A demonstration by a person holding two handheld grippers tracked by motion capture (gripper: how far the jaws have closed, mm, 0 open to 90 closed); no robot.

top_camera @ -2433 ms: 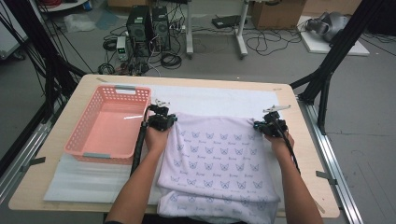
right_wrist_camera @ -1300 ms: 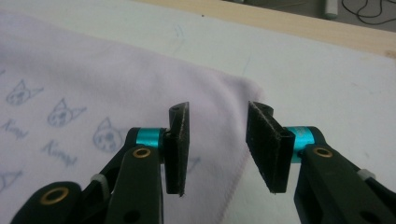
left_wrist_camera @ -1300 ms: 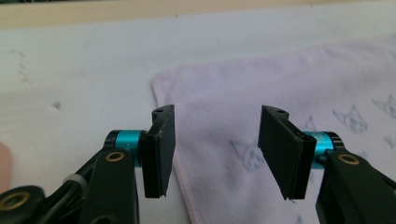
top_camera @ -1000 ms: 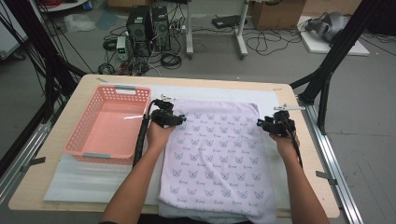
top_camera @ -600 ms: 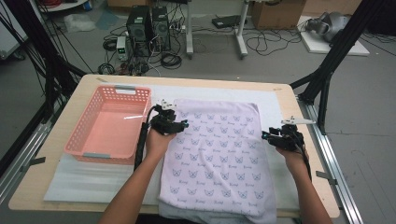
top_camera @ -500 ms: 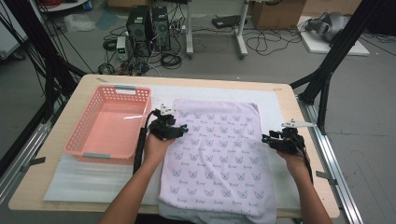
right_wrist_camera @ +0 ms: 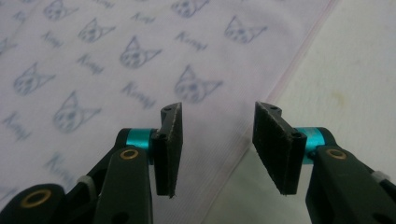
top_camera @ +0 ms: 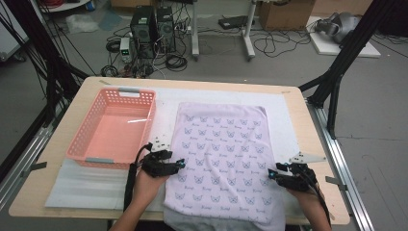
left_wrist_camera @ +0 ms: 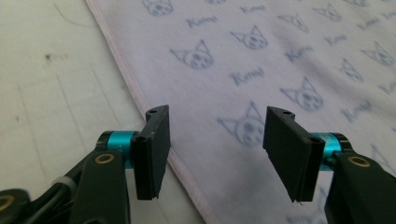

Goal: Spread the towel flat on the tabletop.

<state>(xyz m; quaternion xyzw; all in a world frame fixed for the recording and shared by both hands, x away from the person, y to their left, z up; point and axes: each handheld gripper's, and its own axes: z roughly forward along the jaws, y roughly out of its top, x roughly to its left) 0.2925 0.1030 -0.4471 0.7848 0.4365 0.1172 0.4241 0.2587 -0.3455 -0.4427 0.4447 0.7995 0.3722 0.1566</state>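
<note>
A lavender towel (top_camera: 223, 154) printed with cat faces lies spread flat on the table, its near end hanging over the front edge. My left gripper (top_camera: 180, 164) sits at the towel's left hem near the front and points right. In the left gripper view the left gripper (left_wrist_camera: 217, 140) is open, with the hem of the towel (left_wrist_camera: 261, 60) lying under the gap between the jaws. My right gripper (top_camera: 273, 174) is at the right hem and points left. The right gripper (right_wrist_camera: 219, 135) is open too, above the towel (right_wrist_camera: 116, 70) edge, holding nothing.
A pink plastic basket (top_camera: 144, 115) stands empty to the left of the towel. A white mat (top_camera: 91, 185) covers the wooden tabletop (top_camera: 317, 144) under both. Black frame posts, cables and computer cases stand beyond the far edge.
Both hands have drawn back from the towel's far corners along its side hems toward the front edge. The towel, folded over at first, now lies flat.
</note>
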